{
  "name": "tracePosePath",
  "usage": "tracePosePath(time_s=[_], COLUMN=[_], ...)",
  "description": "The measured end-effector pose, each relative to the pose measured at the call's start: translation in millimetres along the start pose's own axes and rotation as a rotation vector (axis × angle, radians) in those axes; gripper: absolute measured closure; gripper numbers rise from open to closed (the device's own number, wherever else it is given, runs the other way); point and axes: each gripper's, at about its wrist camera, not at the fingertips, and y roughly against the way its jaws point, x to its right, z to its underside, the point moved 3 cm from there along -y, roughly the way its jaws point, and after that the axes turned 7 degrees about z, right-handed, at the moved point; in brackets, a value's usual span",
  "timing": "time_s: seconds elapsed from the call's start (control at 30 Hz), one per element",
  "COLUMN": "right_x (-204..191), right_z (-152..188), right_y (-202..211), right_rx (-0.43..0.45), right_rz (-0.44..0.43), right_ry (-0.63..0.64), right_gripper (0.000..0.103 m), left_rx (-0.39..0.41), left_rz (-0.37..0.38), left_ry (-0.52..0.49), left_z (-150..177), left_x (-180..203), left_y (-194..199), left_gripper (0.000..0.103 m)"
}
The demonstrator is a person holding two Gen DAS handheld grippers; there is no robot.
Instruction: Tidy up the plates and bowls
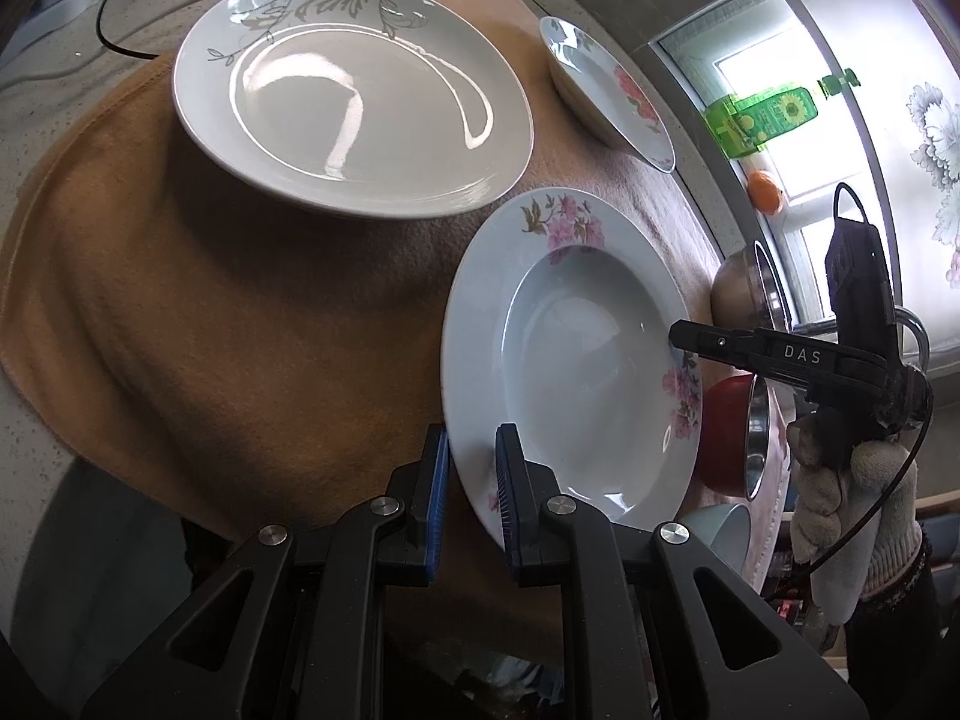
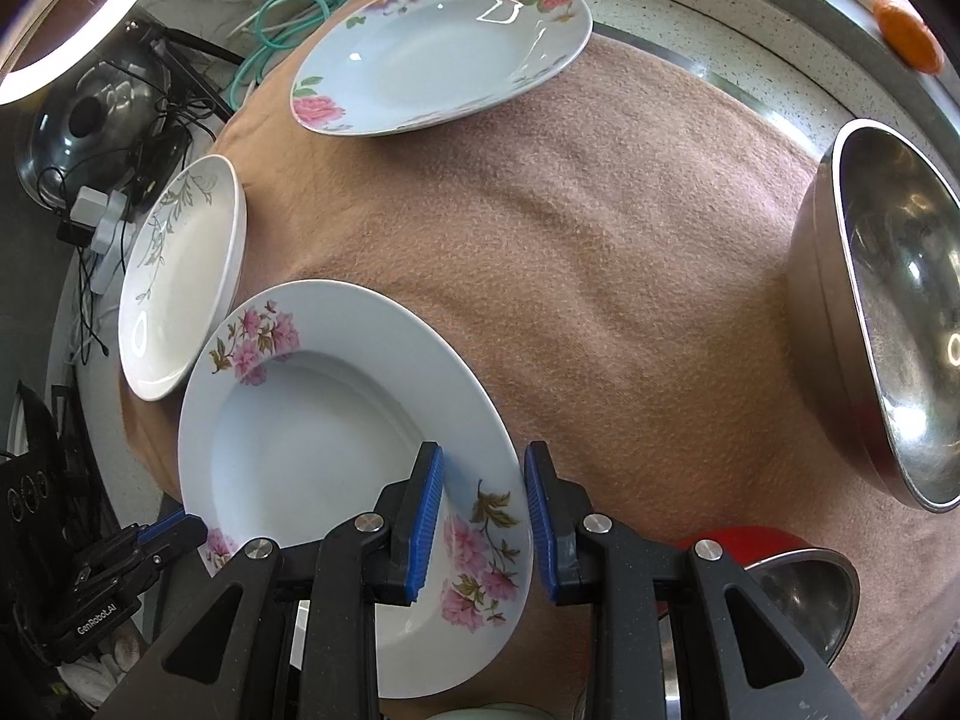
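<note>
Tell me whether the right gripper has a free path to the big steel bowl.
Probably not yet: the right gripper is clamped on the pink-flowered deep plate. Bare cloth lies before the steel bowl.

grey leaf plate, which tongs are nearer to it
Left. The left tongs grip the pink flower plate on the rim facing the grey leaf plate. The right tongs hold that plate's opposite rim, farther away.

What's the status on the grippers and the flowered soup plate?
Left gripper and right gripper both clamped on the soup plate rim, opposite sides. Plate tilted over the cloth. Grey-leaf plate close behind; nothing blocking.
</note>
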Motion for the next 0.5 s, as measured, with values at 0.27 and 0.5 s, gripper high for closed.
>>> tracePosePath(time_s=[0.27, 0.5], right_x=[-6.8, -11.1], right_z=[-2.0, -0.8], right_y=[0.4, 0.4], right_rx=[0.002, -0.001], right_rz=[0.017, 0.025], right_ry=[0.033, 0.047], right_gripper=[0.077, 0.077], left_rx=[-0.011, -0.011], left_rz=[0.011, 0.011], left_ry=[0.011, 0.015], left_z=[10.5, 13.4], left_x=[-5.8, -9.6], left_y=[4.1, 6.8], left_gripper=[0.09, 0.09])
